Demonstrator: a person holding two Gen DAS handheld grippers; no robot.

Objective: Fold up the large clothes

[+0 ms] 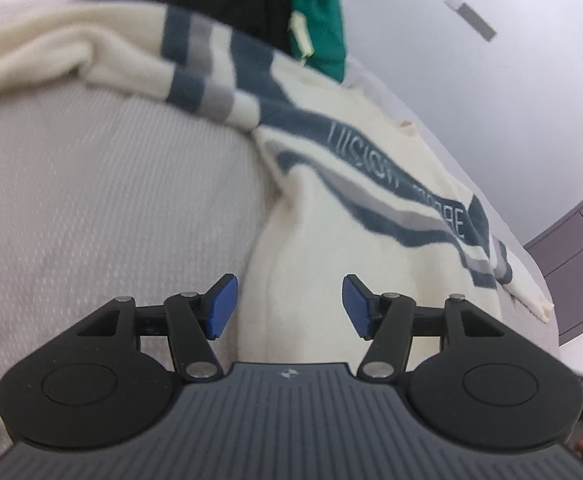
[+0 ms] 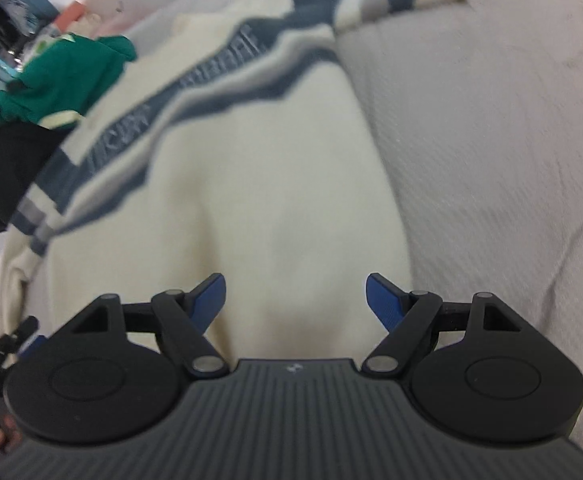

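Left wrist view: we are holding the left gripper [image 1: 289, 306] wide and empty over the sweater's [image 1: 331, 240] cream lower edge, beside the grey bedspread [image 1: 111, 200]. We are keeping the right gripper [image 2: 295, 300] wide and empty too, hovering above the sweater [image 2: 251, 180], which is lying spread across the bed with a green garment [image 2: 63, 76] beyond. Pinching only one layer, or catching bedspread too, is probably the risk: the fold would be dragging crooked.

Bedroom; quilted bedspread [image 1: 111, 184], heaped clothes [image 2: 63, 76]
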